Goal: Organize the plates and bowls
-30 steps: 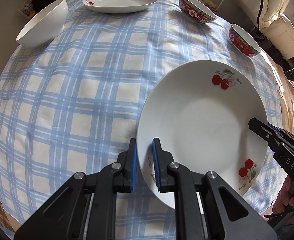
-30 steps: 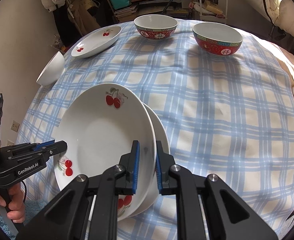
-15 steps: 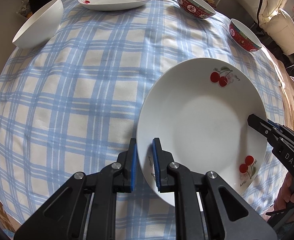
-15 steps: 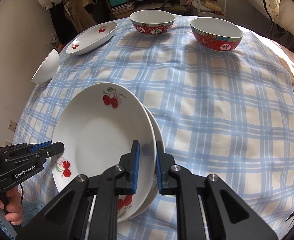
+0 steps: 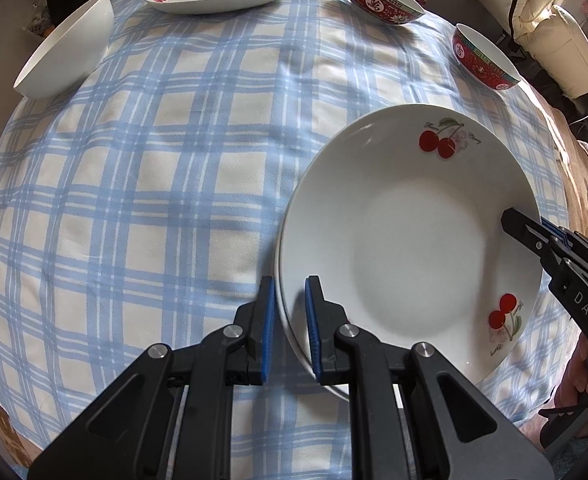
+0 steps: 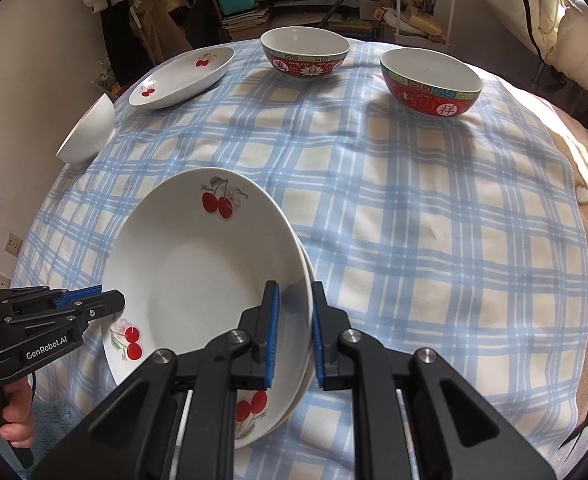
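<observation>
lower cherry plate (image 6: 301, 376) mostly hidden under upper plate (image 6: 198, 272), hand (image 6: 12, 420) cropped

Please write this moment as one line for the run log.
left tool: shut on white cherry-print plate rim | right tool: shut on opposite rim | second cherry plate: underneath

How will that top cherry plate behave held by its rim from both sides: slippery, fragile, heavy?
Probably slippery: the top cherry plate looks glazed and glossy, and the left gripper and right gripper pinch only its thin rim. Likely rigid and brittle, ceramic by its look, so a drop could chip it. It sits nested over a second plate, which may drag along.
</observation>
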A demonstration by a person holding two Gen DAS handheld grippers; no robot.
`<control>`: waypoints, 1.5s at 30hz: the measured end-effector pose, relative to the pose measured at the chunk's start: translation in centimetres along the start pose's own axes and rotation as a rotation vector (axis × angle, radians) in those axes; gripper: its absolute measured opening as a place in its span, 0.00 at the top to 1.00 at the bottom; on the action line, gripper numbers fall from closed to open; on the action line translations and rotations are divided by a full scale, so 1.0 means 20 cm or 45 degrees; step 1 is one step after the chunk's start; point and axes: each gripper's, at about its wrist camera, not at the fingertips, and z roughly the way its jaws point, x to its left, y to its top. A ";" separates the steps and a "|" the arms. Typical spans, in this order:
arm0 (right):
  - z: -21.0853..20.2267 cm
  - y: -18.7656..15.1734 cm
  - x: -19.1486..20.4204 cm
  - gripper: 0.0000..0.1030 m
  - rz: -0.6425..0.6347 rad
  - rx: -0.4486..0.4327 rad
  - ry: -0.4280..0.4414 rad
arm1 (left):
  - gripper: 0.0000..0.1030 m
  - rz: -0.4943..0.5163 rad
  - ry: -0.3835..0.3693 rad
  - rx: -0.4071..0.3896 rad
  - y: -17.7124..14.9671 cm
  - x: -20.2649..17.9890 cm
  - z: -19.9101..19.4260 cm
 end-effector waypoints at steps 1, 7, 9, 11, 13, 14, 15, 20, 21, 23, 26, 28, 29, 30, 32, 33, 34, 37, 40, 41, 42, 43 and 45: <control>0.00 0.00 0.00 0.84 -0.003 0.000 -0.014 | 0.85 0.001 0.004 -0.001 0.00 0.00 0.00; 0.02 0.01 -0.03 0.84 0.014 0.015 -0.013 | 0.85 -0.039 0.012 -0.023 0.01 0.03 -0.03; 0.01 0.02 -0.03 0.84 0.013 -0.001 -0.009 | 0.85 -0.062 0.000 -0.032 0.02 0.04 -0.04; -0.01 0.04 -0.03 0.84 0.024 -0.023 0.022 | 0.85 -0.071 -0.002 -0.043 0.03 0.05 -0.06; -0.02 0.08 -0.02 0.84 0.018 -0.041 0.034 | 0.85 -0.083 -0.008 -0.054 0.05 0.06 -0.09; -0.03 0.10 -0.01 0.84 0.009 -0.054 0.037 | 0.83 -0.086 -0.011 -0.056 0.06 0.07 -0.10; -0.03 0.13 0.00 0.84 -0.002 -0.064 0.039 | 0.82 -0.090 -0.017 -0.063 0.08 0.08 -0.12; -0.01 0.24 0.04 0.83 -0.051 -0.088 0.030 | 0.78 -0.136 -0.002 -0.077 0.18 0.17 -0.15; 0.00 0.27 0.05 0.83 -0.054 -0.087 0.033 | 0.76 -0.150 0.006 -0.079 0.20 0.19 -0.15; 0.03 0.32 0.06 0.81 -0.062 -0.087 0.031 | 0.75 -0.178 0.018 -0.085 0.24 0.24 -0.15; 0.08 0.41 0.08 0.71 -0.067 -0.100 0.036 | 0.70 -0.200 0.044 -0.090 0.32 0.30 -0.14; 0.10 0.47 0.10 0.66 -0.057 -0.112 0.059 | 0.67 -0.202 0.064 -0.101 0.37 0.33 -0.14; 0.11 0.51 0.11 0.65 -0.056 -0.120 0.066 | 0.63 -0.199 0.073 -0.109 0.39 0.34 -0.14; 0.12 0.54 0.12 0.61 -0.058 -0.126 0.067 | 0.56 -0.195 0.082 -0.117 0.41 0.36 -0.15; 0.14 0.61 0.14 0.46 -0.065 -0.137 0.063 | 0.48 -0.191 0.104 -0.136 0.48 0.38 -0.17; 0.14 0.64 0.15 0.38 -0.065 -0.145 0.062 | 0.44 -0.191 0.109 -0.148 0.51 0.40 -0.19; 0.15 0.68 0.15 0.35 -0.065 -0.154 0.060 | 0.41 -0.193 0.109 -0.156 0.55 0.42 -0.21; 0.17 0.78 0.18 0.24 -0.067 -0.164 0.050 | 0.19 -0.186 0.120 -0.177 0.66 0.46 -0.26; 0.19 0.86 0.21 0.18 -0.060 -0.180 0.046 | 0.15 -0.157 0.168 -0.235 0.77 0.50 -0.33; 0.19 0.89 0.22 0.18 -0.056 -0.183 0.052 | 0.14 -0.149 0.181 -0.248 0.81 0.52 -0.35; 0.20 0.91 0.22 0.17 -0.055 -0.185 0.056 | 0.14 -0.143 0.188 -0.259 0.85 0.53 -0.37; 0.20 0.94 0.23 0.17 -0.052 -0.187 0.057 | 0.14 -0.145 0.195 -0.270 0.90 0.56 -0.38; 0.22 0.99 0.25 0.17 -0.049 -0.193 0.060 | 0.14 -0.157 0.187 -0.290 0.98 0.61 -0.39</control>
